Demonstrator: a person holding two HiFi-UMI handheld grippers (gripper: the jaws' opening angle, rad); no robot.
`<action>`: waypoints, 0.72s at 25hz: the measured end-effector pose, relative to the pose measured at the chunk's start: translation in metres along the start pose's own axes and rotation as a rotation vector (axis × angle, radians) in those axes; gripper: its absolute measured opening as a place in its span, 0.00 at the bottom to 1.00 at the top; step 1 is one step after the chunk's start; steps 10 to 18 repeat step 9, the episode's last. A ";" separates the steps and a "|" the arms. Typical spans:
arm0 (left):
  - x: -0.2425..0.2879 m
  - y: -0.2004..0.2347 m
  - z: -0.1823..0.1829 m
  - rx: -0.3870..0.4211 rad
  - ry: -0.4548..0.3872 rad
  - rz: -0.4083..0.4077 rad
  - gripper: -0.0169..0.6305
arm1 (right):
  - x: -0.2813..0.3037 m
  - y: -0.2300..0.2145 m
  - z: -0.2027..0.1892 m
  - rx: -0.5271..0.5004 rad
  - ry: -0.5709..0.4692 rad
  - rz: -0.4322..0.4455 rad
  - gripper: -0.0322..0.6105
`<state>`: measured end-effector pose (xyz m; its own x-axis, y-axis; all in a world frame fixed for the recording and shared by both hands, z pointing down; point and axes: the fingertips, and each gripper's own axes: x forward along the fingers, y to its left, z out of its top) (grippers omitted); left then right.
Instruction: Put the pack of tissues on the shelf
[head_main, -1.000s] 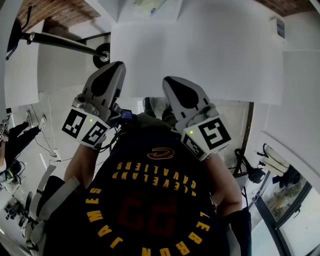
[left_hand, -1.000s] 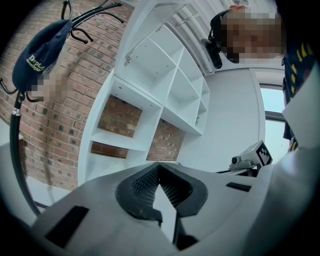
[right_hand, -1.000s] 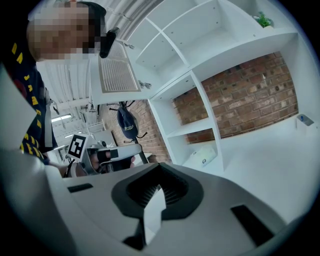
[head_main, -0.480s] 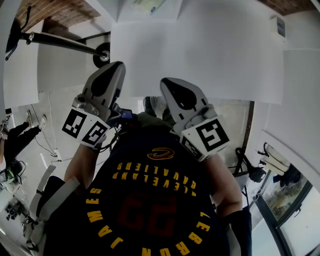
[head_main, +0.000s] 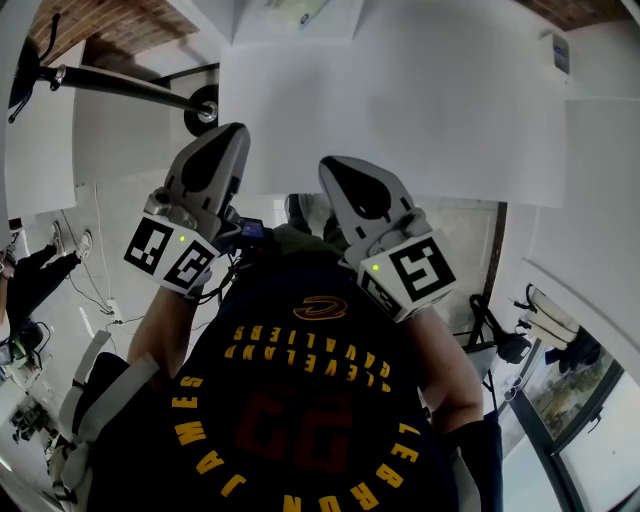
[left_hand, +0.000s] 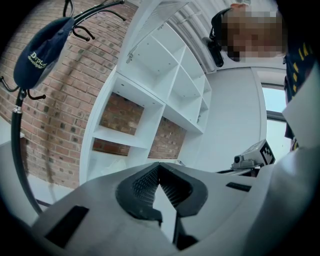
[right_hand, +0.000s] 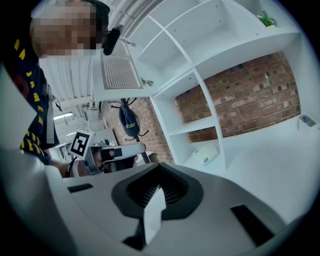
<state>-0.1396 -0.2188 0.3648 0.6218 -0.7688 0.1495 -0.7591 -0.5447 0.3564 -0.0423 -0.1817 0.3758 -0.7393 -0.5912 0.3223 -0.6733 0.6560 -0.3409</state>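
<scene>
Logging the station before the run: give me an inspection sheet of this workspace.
Surface: white shelf unit, open compartments.
Job's things: white pack, likely the tissues, lying in a lower compartment.
Clutter: coat stand with dark cap; small plant on an upper shelf board.
Grippers: left gripper and right gripper both shut, nothing between the jaws.
Cables: thin cable on the floor, left in head view.
Surroundings: brick wall; window.

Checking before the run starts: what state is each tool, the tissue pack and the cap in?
Left tool: shut, empty.
Right tool: shut, empty.
Pack of tissues: lying in a lower compartment of the shelf, untouched.
Cap: hanging on the coat rack.
</scene>
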 end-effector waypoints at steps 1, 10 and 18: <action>0.000 0.000 0.000 0.000 0.000 0.001 0.03 | 0.000 0.000 0.000 0.001 0.000 0.000 0.06; 0.002 0.000 -0.002 -0.004 -0.002 0.003 0.03 | 0.000 -0.003 -0.001 -0.002 -0.011 -0.002 0.06; 0.002 0.000 -0.002 -0.004 -0.002 0.003 0.03 | 0.000 -0.003 -0.001 -0.002 -0.011 -0.002 0.06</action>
